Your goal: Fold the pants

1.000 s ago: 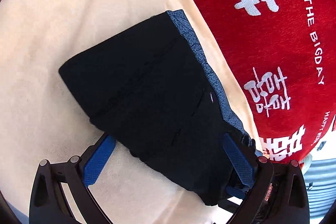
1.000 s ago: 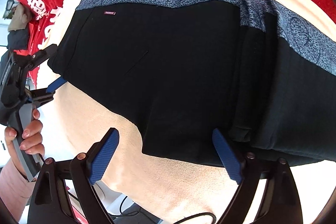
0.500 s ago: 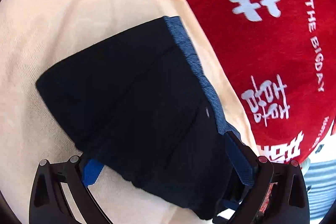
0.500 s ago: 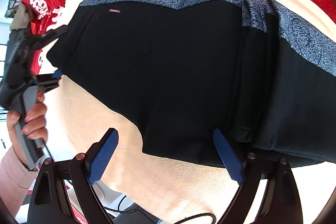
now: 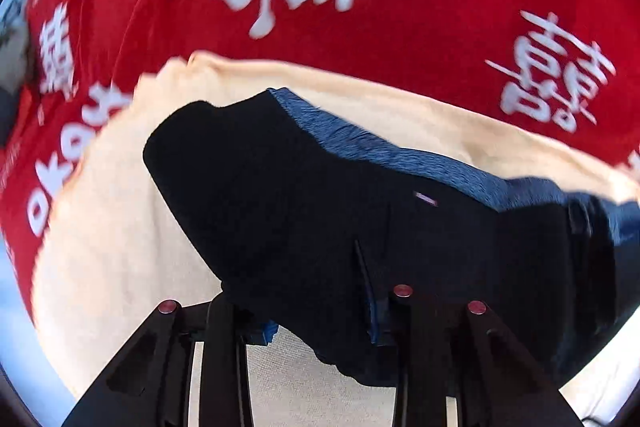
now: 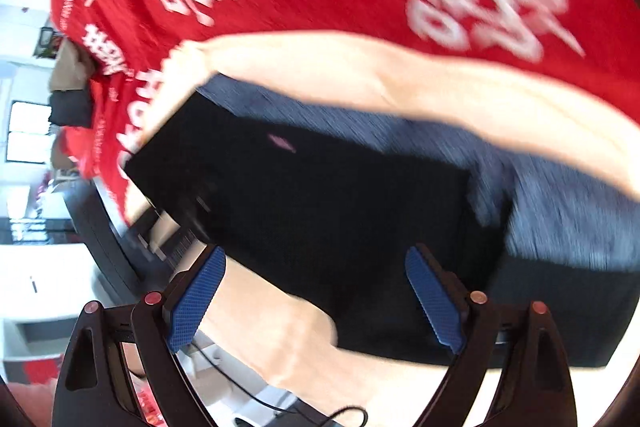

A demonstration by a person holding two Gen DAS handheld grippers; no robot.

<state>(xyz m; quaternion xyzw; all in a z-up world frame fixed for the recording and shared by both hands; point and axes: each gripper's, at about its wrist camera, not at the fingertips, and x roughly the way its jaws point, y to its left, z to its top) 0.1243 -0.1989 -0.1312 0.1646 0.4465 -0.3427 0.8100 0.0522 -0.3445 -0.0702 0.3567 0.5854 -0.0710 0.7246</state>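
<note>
Since a moment ago, the left gripper has closed in on the black pants, and both cameras now look flatter across the bed, so much more of the red blanket shows. Both views are blurry.

The left gripper's two fingers sit close together with a fold of the pants' near edge pinched between them. The cloth covers most of the blue pads; only small bits peek out.

The right gripper has its fingers spread wide apart. Its blue pads are bare and grip nothing. One pad sits over the black cloth, and the other is by the cloth's near edge, over the towel.

The pants lie folded in a thick pile on a cream towel. A blue-grey patterned waistband runs along the far side of the pile. A tiny pink label sits on the black cloth just below the band.

The towel lies on the red blanket, which has big white signs on it.
</note>
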